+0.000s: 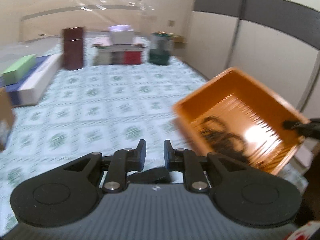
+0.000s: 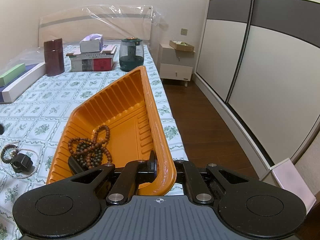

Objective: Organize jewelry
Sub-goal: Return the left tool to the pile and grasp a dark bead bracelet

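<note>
Right gripper (image 2: 160, 165) is clamped on the near rim of the orange tray (image 2: 112, 108), one finger inside the wall, the other outside and mostly hidden behind it. Tray is tilted, over the bed edge.

Right view only: brown bead strands (image 2: 90, 148) piled in the tray's low corner, and a second jewelry heap (image 2: 18, 160) (pearls, dark band) loose on the floral sheet (image 2: 40, 104) to the tray's left.

Left view is motion-blurred: left gripper (image 1: 154, 150) slightly parted, nothing between the fingers, over bare sheet beside the tray (image 1: 240, 116). Beads there are just a dark smear. Dark item under the beads, unidentifiable.
</note>
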`<state>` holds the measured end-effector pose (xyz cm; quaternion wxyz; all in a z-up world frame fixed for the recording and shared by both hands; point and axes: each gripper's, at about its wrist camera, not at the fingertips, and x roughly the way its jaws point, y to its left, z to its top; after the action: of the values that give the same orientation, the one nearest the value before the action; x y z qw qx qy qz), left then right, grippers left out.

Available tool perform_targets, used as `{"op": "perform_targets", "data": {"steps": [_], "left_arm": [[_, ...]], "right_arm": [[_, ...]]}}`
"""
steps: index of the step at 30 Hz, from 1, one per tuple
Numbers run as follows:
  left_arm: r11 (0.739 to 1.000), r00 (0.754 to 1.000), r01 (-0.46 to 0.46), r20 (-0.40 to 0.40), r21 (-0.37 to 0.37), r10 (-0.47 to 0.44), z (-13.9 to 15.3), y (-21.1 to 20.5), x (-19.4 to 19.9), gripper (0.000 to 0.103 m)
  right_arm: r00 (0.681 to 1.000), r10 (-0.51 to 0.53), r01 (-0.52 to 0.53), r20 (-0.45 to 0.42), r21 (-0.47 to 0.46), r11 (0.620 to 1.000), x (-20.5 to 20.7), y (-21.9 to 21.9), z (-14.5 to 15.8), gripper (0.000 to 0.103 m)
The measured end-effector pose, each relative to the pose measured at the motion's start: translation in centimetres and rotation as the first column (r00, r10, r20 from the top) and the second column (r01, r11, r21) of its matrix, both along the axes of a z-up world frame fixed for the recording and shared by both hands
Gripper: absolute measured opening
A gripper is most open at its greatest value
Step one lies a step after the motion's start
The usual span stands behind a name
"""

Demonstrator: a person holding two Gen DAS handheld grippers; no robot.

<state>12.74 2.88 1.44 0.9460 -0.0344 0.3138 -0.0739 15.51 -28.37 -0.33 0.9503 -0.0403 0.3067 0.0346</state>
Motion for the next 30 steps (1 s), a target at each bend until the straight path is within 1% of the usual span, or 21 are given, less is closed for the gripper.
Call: {"op": "perform_targets", "data": {"steps": [5, 9, 12, 15, 18, 21, 26, 30], "left_arm": [[0.995, 0.994, -0.101, -0.044, 0.027, 0.102, -2.4, 3.5, -1.5, 0.017], [0.989, 0.986, -0.143, -0.075, 0.048, 0.147, -4.1, 4.9, -2.3, 0.017], [0.988, 0.985, -0.147, -0.09, 0.047, 0.151, -5.0, 5.1, -2.3, 0.017], [0.989, 0.986, -0.133, -0.095, 0.068, 0.139, -5.6, 4.6, -2.1, 0.019], [0.99, 0.985, -0.123, -0.117, 0.063, 0.13, -6.4, 4.3, -1.7, 0.021], [0.988, 0.98, -0.143, -0.129, 0.057, 0.149, -6.9, 4.3, -1.5, 0.021], [0.985, 0.979, -0.158, -0.118, 0.067, 0.165, -7.0, 4.2, -0.7, 0.021], [0.989, 0.986, -0.128, -0.096, 0.076, 0.135, -6.9, 4.0, 0.1, 0.021]], "right_arm": [[1.0, -0.002, 0.002, -0.001, 0.002, 1.0, 0.0, 0.0, 0.0, 0.006], [1.0, -0.003, 0.003, -0.001, 0.002, 1.0, 0.0, 0.0, 0.0, 0.006], [1.0, -0.003, 0.003, -0.001, 0.0, 1.0, 0.0, -0.1, -0.1, 0.006], [1.0, -0.003, 0.003, -0.002, -0.001, 1.0, 0.0, -0.2, -0.1, 0.006], [1.0, -0.004, 0.004, -0.003, -0.002, 1.0, 0.0, -0.2, -0.2, 0.006], [1.0, -0.004, 0.004, -0.003, -0.003, 1.0, 0.0, -0.3, -0.2, 0.006], [1.0, -0.004, 0.004, -0.005, -0.003, 1.0, 0.0, -0.3, -0.3, 0.006], [1.0, -0.004, 0.004, -0.005, -0.005, 1.0, 0.0, -0.3, -0.3, 0.006]]}}
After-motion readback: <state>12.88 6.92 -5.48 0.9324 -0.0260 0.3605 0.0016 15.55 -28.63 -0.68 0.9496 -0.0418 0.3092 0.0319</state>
